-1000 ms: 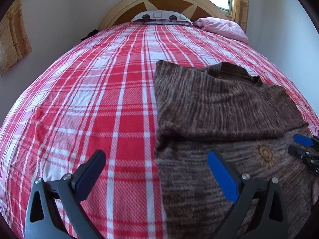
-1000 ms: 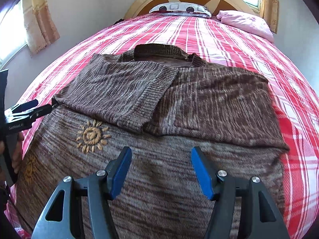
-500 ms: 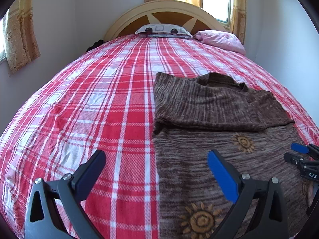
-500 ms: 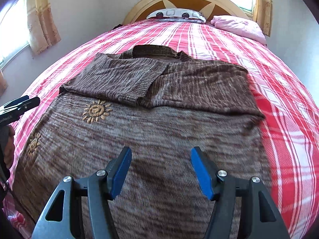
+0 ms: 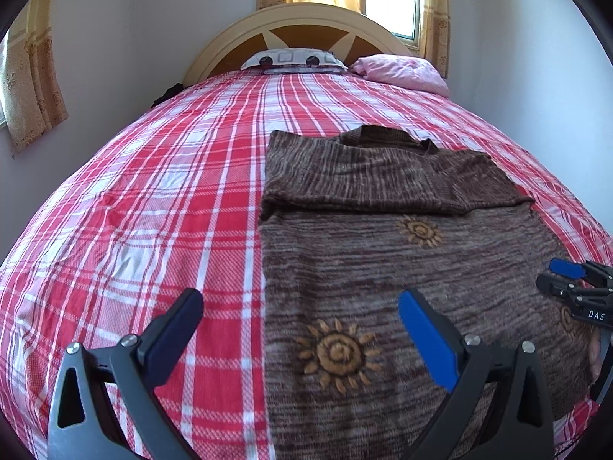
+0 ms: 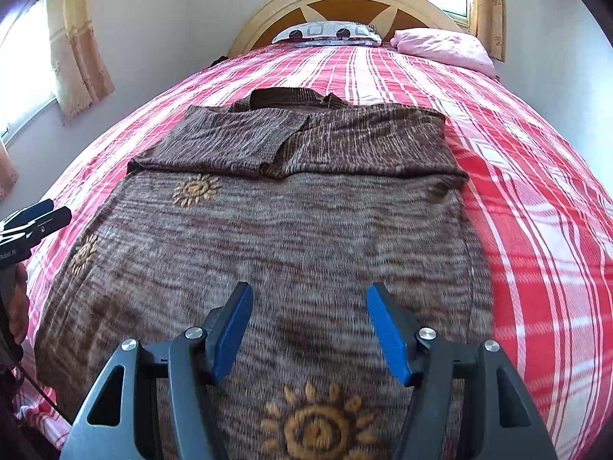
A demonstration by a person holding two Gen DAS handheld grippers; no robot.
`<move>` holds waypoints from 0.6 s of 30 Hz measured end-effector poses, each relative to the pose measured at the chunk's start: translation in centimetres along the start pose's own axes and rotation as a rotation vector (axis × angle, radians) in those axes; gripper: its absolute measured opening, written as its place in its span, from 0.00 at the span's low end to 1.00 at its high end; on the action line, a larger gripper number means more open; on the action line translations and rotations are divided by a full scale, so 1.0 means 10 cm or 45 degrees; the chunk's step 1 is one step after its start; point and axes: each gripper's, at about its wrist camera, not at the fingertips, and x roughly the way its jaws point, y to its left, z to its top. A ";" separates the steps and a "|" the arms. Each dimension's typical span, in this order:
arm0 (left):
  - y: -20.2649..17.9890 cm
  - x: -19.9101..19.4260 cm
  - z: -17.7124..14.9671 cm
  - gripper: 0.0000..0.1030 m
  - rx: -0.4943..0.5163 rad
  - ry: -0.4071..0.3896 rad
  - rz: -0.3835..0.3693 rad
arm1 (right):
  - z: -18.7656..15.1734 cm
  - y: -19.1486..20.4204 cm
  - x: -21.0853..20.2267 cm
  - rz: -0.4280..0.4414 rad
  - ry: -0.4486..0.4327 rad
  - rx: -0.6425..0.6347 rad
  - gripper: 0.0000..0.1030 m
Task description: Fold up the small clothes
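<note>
sweater (image 6: 291,222): brown knit with little sun motifs, lying flat on the bed (image 5: 153,199), collar end toward the headboard (image 6: 345,4). This is the landmark for everything below.

sleeves: both already folded in across the chest, overlapping near the collar. So the sleeve step looks done to me.

hem: runs out of both views at the bottom, can't see where it ends.

left gripper (image 5: 302,326): wide open and empty, hovering over the sweater's left edge, one finger over the bedspread and the other over the knit.

right gripper (image 6: 308,329): also open, a bit less wide, nothing between the pads, hovering over the lower body of the sweater, a little in from its right edge.

step in hand: I'd say lining up at the hem end for the bottom-to-top fold. No cloth grabbed yet.

next move: my guess, each gripper drops to a hem corner, pinches both layers, then they lift together and carry the hem up toward the collar, over the sleeves.

watch out: the knit looks floppy, so uneven lifts would probably skew the fold or drag a sleeve loose.
</note>
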 end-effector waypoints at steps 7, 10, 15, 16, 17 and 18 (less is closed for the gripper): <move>-0.06 -0.13 -0.20 1.00 0.018 0.015 -0.011 | -0.19 0.01 -0.17 -0.004 0.002 0.005 0.61; -0.08 -0.20 -0.26 1.00 0.027 0.015 -0.019 | -0.26 0.02 -0.23 -0.005 0.001 0.005 0.61; -0.10 -0.30 -0.35 1.00 0.037 0.015 -0.025 | -0.39 0.04 -0.32 -0.001 0.009 0.000 0.61; -0.09 -0.31 -0.36 1.00 0.038 0.017 -0.027 | -0.41 0.05 -0.33 0.000 0.011 -0.001 0.61; -0.09 -0.32 -0.38 1.00 0.040 0.017 -0.028 | -0.44 0.05 -0.35 -0.002 0.013 -0.003 0.61; -0.09 -0.33 -0.40 1.00 0.044 0.017 -0.026 | -0.46 0.06 -0.36 -0.004 0.013 -0.006 0.61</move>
